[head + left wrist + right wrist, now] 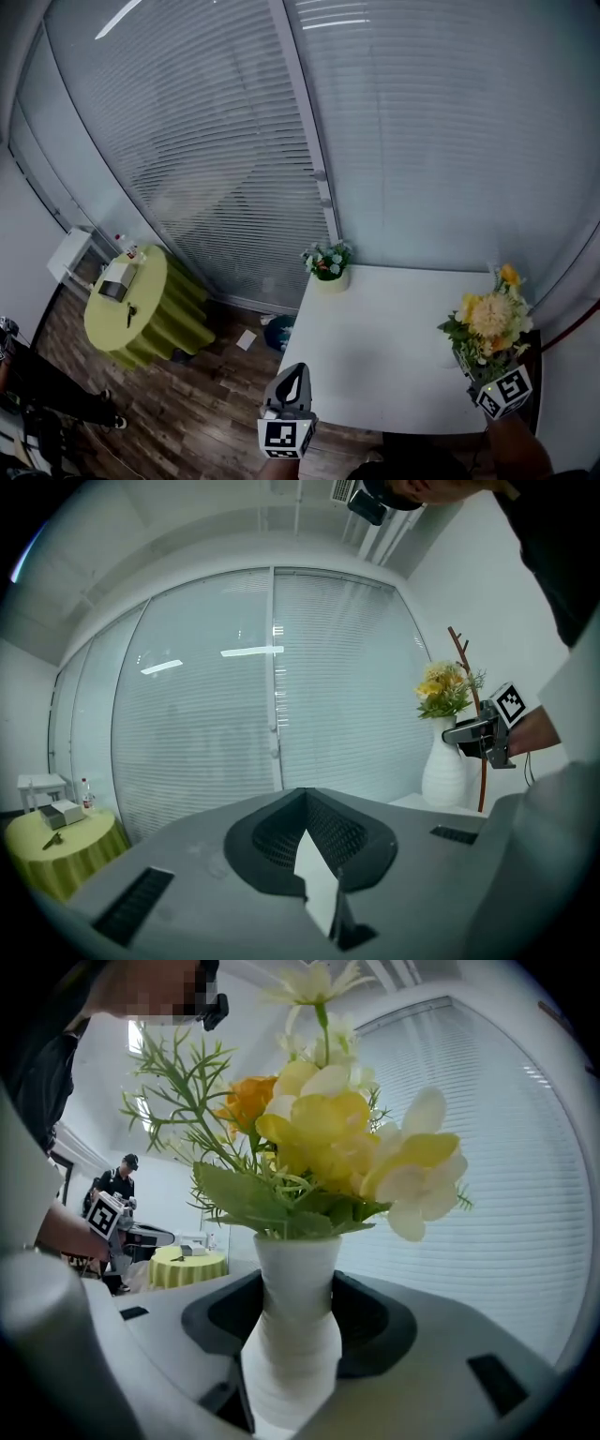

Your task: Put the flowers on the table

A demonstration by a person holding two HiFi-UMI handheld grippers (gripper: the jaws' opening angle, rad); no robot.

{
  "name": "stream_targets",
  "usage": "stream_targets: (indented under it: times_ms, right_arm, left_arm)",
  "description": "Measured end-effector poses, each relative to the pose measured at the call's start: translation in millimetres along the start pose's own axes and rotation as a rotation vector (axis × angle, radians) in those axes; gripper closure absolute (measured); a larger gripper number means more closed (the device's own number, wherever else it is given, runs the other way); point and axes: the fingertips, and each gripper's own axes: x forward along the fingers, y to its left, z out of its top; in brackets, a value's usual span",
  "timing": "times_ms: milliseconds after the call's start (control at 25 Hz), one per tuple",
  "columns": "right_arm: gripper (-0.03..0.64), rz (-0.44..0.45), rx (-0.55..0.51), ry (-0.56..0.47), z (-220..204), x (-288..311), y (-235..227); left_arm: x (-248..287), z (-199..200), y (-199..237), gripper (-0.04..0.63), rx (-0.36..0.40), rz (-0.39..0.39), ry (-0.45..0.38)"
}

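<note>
A white vase (295, 1335) of yellow and orange flowers (328, 1138) stands upright between my right gripper's (295, 1372) jaws, which are shut on its narrow waist. In the head view the flowers (489, 319) are over the right edge of the white table (375, 328), with the right gripper (473, 370) below them. The left gripper view shows the vase (443, 775) low at the table top; whether it touches I cannot tell. My left gripper (292, 375) is shut and holds nothing, hovering off the table's near left corner.
A small pot of white flowers (328, 264) sits at the table's far left corner. A round green-clothed table (141, 305) with small items stands on the wood floor to the left. Glass walls with blinds (234, 169) close the back. A person (120, 1185) stands behind.
</note>
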Motion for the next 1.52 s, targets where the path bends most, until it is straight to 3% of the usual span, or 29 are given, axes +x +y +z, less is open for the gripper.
stream_targets:
  times_ms: [160, 400, 560, 880, 1040, 1520]
  right_arm:
    - [0.374, 0.007, -0.005, -0.003, -10.2, 24.1, -12.2]
    - [0.374, 0.017, -0.038, 0.008, -29.4, 73.0, -26.8]
    - [0.374, 0.007, -0.04, 0.021, -35.3, 78.8, -29.0]
    - [0.374, 0.018, -0.018, 0.059, -48.5, 76.7, -30.4]
    - [0.374, 0.048, -0.029, 0.052, -66.3, 97.3, -40.5]
    - [0.373, 0.059, -0.005, 0.061, -60.5, 81.2, -34.0]
  left_arm:
    - [28.1, 4.7, 3.1, 0.6, 0.038, -0.033, -0.006]
    - [60.9, -10.3, 24.2, 0.6, -0.001, 0.011, 0.024]
    - [67.9, -17.1, 24.1, 0.6, -0.036, 0.021, 0.034]
    - [94.7, -13.0, 10.4, 0.6, -0.002, -0.006, 0.009]
    - [117.3, -25.9, 8.4, 0.6, -0.018, 0.006, 0.052]
    - [101.4, -4.2, -23.4, 0.6, -0.023, -0.005, 0.059]
